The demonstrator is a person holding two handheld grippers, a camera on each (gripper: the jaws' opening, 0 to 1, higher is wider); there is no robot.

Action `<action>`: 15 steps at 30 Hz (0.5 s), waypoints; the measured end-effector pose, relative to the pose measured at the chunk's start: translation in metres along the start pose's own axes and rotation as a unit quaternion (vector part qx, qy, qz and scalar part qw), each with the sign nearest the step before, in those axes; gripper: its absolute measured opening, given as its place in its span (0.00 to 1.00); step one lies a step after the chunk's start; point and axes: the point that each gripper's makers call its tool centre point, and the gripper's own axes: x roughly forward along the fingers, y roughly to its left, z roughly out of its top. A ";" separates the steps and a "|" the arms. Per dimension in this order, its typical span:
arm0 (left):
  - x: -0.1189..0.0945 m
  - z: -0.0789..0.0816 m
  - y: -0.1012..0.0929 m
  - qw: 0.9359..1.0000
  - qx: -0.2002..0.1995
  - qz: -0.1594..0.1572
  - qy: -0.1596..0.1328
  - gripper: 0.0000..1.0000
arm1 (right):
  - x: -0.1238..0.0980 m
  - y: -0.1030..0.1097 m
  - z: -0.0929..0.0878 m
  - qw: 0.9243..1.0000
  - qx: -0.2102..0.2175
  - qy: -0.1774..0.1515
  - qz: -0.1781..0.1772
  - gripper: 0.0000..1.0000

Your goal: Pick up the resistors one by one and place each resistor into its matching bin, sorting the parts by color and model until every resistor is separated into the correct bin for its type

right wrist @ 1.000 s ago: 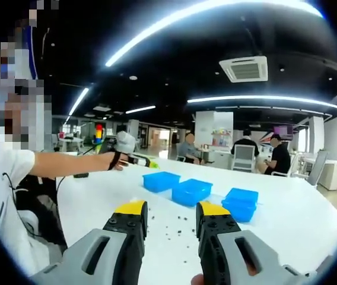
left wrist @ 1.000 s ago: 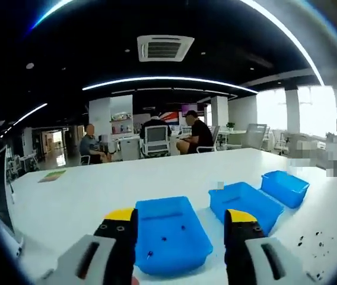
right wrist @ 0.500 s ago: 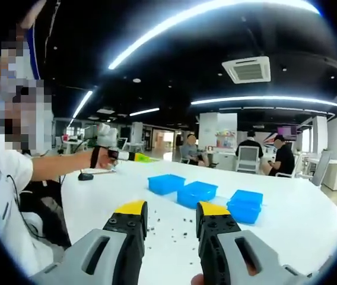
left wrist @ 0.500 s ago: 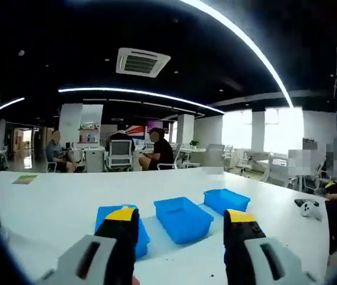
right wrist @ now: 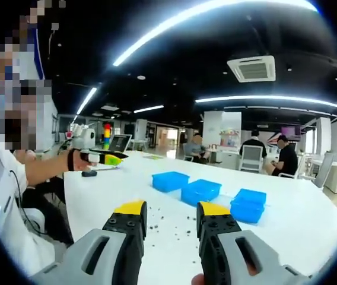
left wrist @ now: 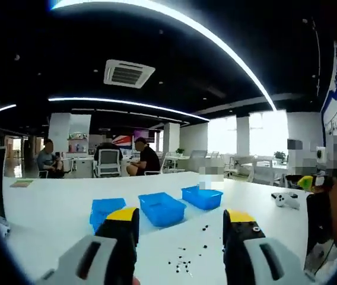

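My left tool (left wrist: 180, 221) hung above the white worktop (left wrist: 50, 205), jaws apart and holding nothing. My right tool (right wrist: 168, 215) was the same, spread and bare. 3 blue bins (left wrist: 161, 207) sat in a row on the worktop, and the small dark resistors (left wrist: 181, 261) lay scattered loose just before them, nearer my tools.

Left gripper view: low over the white table (left wrist: 50, 208), facing forward past its open jaws toward three blue bins (left wrist: 161, 208) beyond the fingertips, scattered resistors (left wrist: 181, 263) between.
Right gripper view: similar height, same bins (right wrist: 201, 191) and resistors (right wrist: 174, 228) ahead (from another side). Shared: table, bins, resistors.
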 end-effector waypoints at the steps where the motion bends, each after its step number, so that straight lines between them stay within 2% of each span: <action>1: -0.003 -0.004 -0.003 1.000 -0.004 -0.003 0.001 0.58 | 0.000 -0.001 0.000 1.000 0.000 0.001 -0.001 0.35; 6: -0.014 -0.012 -0.014 1.000 -0.014 -0.012 0.002 0.58 | -0.001 -0.003 -0.002 1.000 0.001 0.002 -0.003 0.35; 15: -0.007 -0.005 -0.016 1.000 -0.020 -0.017 0.006 0.54 | -0.003 -0.005 -0.001 1.000 0.000 0.002 -0.005 0.35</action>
